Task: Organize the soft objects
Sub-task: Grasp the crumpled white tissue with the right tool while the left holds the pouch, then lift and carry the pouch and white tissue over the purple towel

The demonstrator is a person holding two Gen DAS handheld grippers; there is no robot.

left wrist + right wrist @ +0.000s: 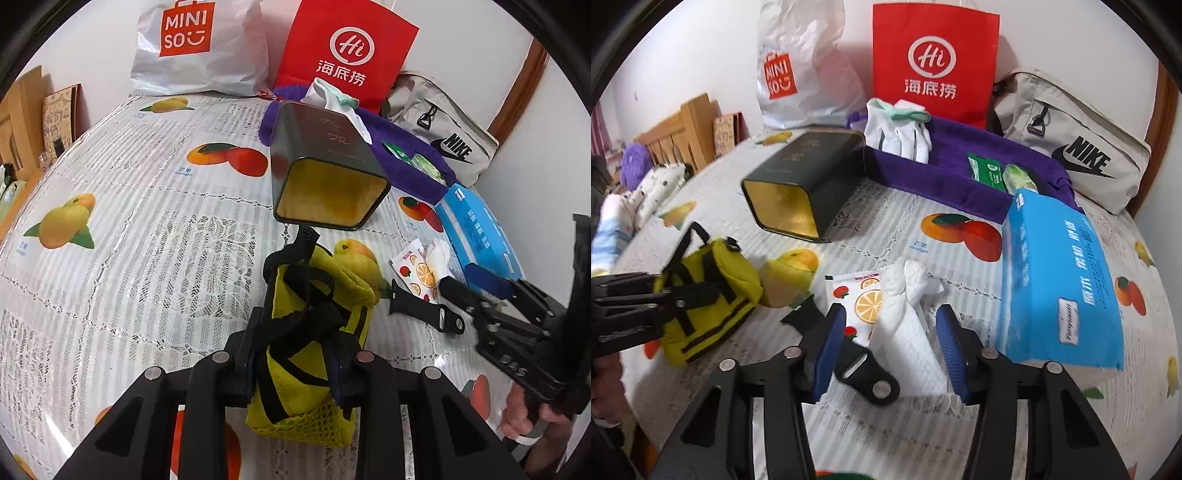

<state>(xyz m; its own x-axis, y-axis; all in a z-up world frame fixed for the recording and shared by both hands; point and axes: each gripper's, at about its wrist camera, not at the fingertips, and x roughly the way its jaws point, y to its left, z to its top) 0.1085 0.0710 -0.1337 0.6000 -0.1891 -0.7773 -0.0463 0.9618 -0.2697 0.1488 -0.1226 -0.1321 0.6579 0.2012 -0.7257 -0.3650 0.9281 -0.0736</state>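
Note:
A yellow mesh pouch with black straps hangs in my left gripper, which is shut on it just above the tablecloth. In the right wrist view the same pouch and left gripper sit at the left. My right gripper straddles a crumpled white glove lying on the table. Its blue pads stand a little off the glove on both sides. A purple cloth tray behind holds white gloves and green packets.
A dark green tin lies on its side with its mouth towards me. A fruit-print sachet and a black strap lie beside the glove, a blue tissue pack on the right. Shopping bags and a Nike bag line the wall.

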